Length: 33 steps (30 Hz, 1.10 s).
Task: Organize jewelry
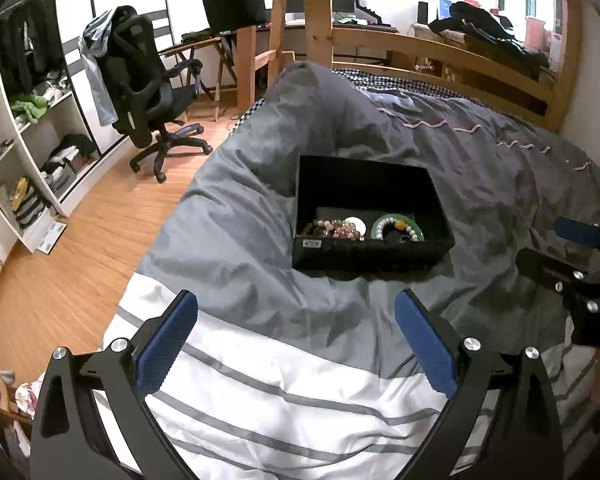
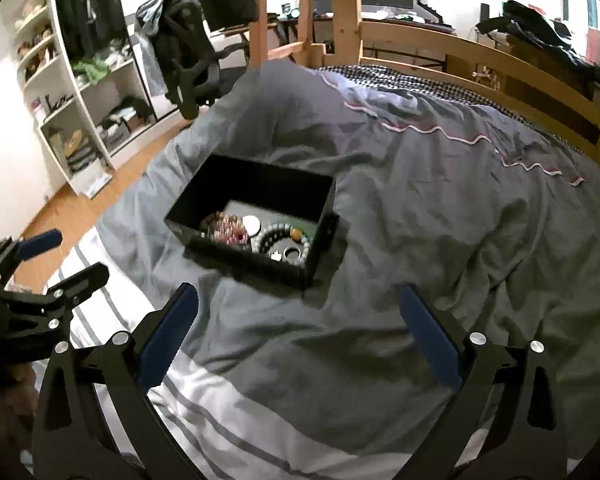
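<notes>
- Currently, left wrist view: left gripper [image 1: 296, 344] hangs over the striped white end of the bed [image 1: 260, 400], jaws wide apart, nothing between them.
- Black box [image 1: 380, 254] sits on the gray duvet [image 1: 480, 184] ahead of the gripper, near but not touching. Lid absent; top open.
- Box contents, near end: pink bead bracelet [image 1: 336, 229], a white round piece [image 1: 355, 223] just beside it, a green bangle [image 1: 396, 226] with a white bead bracelet lying on it. Far end of the box looks bare.
- Right gripper [image 1: 580, 256] shows at the right edge, well clear of the box.
- Right wrist view: right gripper [image 2: 298, 338] also over the duvet, jaws spread, empty. Box [image 2: 244, 258] ahead and slightly left.
- Same jewelry seen from here: pink beads [image 2: 226, 229], white disc [image 2: 252, 224], dark and pale bead strands [image 2: 278, 236], a small ring-like item [image 2: 291, 253]; finer detail too small to tell.
- Judgement: no loose jewelry visible on the bed, so the step in hand is either approach or finish; cannot say which.
- Next move, if sorting continues: lower one gripper into the box and pinch a single strand without dragging its neighbours.
</notes>
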Each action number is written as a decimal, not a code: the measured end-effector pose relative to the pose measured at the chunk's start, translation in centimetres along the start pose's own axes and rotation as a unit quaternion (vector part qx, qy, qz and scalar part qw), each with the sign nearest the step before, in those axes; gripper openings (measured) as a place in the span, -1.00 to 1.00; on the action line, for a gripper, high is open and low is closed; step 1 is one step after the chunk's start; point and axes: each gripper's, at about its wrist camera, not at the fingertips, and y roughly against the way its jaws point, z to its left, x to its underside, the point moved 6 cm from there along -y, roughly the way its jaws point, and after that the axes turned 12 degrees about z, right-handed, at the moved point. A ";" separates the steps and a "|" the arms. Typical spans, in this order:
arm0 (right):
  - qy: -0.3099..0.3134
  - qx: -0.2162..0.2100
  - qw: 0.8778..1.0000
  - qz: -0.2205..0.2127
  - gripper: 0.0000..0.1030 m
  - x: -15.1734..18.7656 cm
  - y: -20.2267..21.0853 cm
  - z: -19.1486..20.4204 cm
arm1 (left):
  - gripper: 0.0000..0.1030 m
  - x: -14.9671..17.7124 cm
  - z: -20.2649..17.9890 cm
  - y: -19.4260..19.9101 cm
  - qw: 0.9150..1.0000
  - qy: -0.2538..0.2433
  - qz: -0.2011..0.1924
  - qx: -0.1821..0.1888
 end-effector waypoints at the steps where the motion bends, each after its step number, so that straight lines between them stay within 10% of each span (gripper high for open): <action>1: 0.003 0.003 1.000 0.000 0.93 0.0 -0.1 0.1 | 0.89 0.1 -0.1 -0.4 1.000 0.002 0.004 0.002; 33: 0.004 -0.012 1.000 -0.004 0.93 0.4 -2.1 0.4 | 0.89 -0.3 -1.3 -2.4 1.000 -0.014 0.013 -0.010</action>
